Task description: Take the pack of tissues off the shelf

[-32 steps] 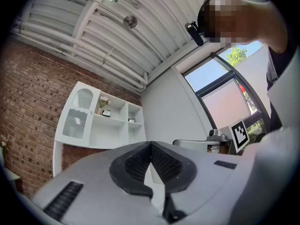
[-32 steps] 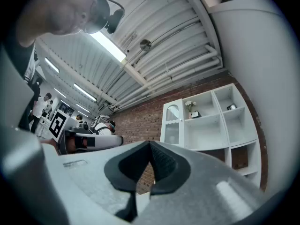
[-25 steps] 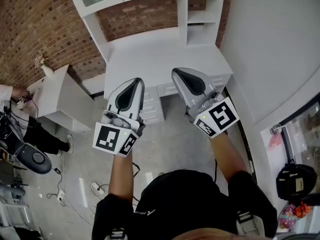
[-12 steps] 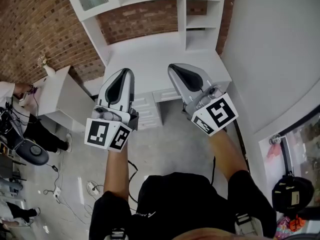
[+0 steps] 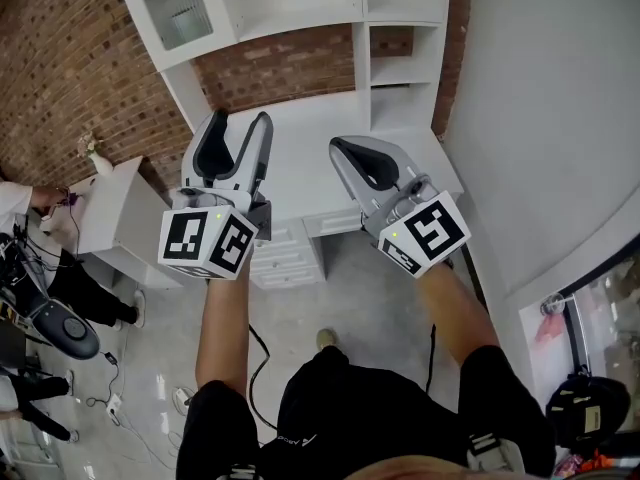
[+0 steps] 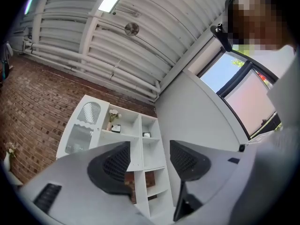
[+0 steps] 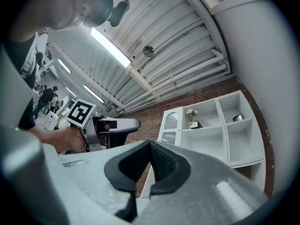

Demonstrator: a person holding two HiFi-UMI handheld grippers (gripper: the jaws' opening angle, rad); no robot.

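Note:
A white shelf unit (image 6: 140, 139) stands against the brick wall above a white desk (image 5: 300, 138). In its upper compartments I see a vase of flowers (image 6: 112, 116), a small dark box (image 6: 116, 128) and a small flat object (image 6: 146, 135); which of these is the tissue pack is too small to tell. My left gripper (image 5: 235, 133) is raised toward the shelf, still well short of it. Its jaws are opening, with only air between them (image 6: 149, 161). My right gripper (image 5: 340, 148) hangs beside it over the desk, its jaws pressed together with nothing in them (image 7: 150, 146).
The shelf unit has a glass-fronted door (image 5: 175, 8) at its left. A low white cabinet (image 5: 110, 208) carrying a vase (image 5: 92, 153) stands left of the desk. A person's arm (image 5: 20, 193) and equipment with cables (image 5: 60, 318) are at the far left. A grey wall (image 5: 540, 98) runs along the right.
Both grippers have risen and moved forward toward the shelf unit. The left jaws have gone from shut to apart. The desk and shelves sit lower and closer in the head view.

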